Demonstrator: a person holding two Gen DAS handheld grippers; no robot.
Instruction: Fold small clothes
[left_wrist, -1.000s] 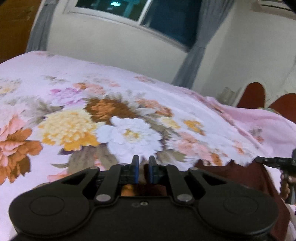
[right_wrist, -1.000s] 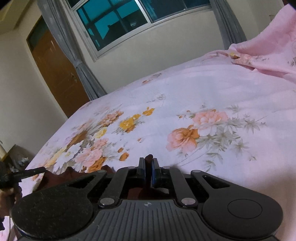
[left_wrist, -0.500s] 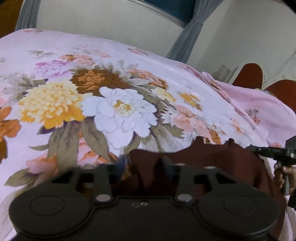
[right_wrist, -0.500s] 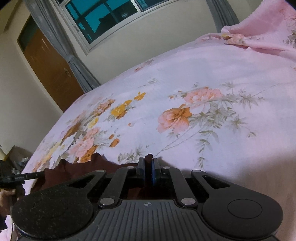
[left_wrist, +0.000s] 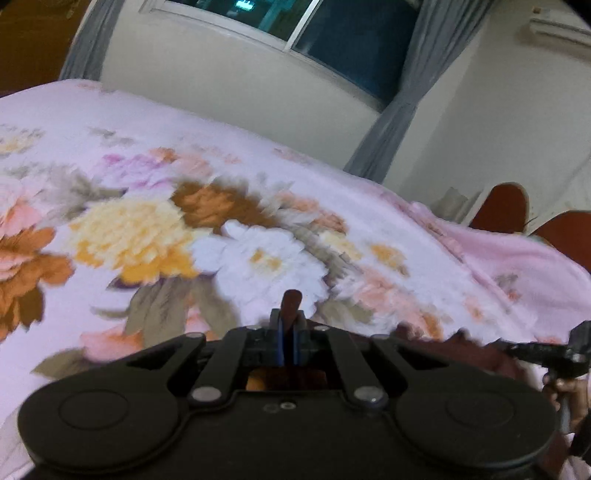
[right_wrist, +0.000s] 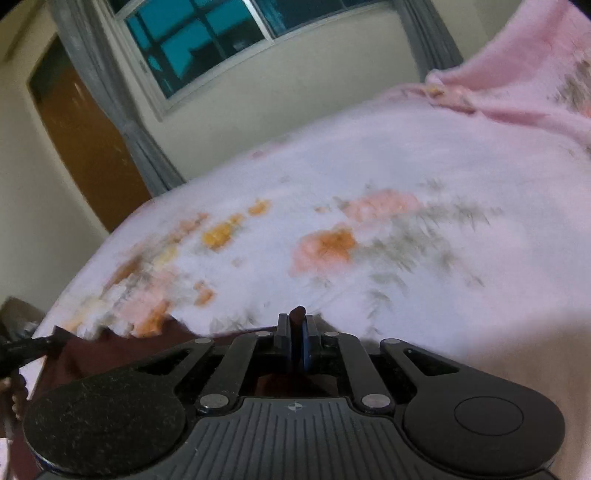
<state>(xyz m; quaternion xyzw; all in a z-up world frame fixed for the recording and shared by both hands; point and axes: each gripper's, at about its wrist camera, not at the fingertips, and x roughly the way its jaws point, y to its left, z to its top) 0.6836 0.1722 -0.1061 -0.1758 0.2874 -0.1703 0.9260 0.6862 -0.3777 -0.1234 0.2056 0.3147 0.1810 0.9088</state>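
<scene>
A small dark maroon garment (left_wrist: 458, 350) hangs between my two grippers above the floral bedsheet (left_wrist: 147, 206). In the left wrist view, my left gripper (left_wrist: 290, 325) is shut on one corner of it, and a tuft of maroon cloth (left_wrist: 291, 301) sticks up from between the pads. In the right wrist view, my right gripper (right_wrist: 295, 328) is shut on the other corner, with a tuft (right_wrist: 296, 315) poking out above the pads. The garment (right_wrist: 110, 354) stretches leftwards from there, mostly hidden under the gripper body. Each view shows the other gripper at its edge.
The bed is covered by a pale pink sheet with large flowers. A crumpled pink blanket (right_wrist: 524, 74) lies at the far right. Behind the bed are a wall, a window (right_wrist: 207, 33) with grey curtains, and a brown door (right_wrist: 85, 140).
The left gripper's jaws stood apart over the garment and have shut on its corner, lifting it. The right gripper kept its grip. Both views have tilted up slightly since half a second ago.
</scene>
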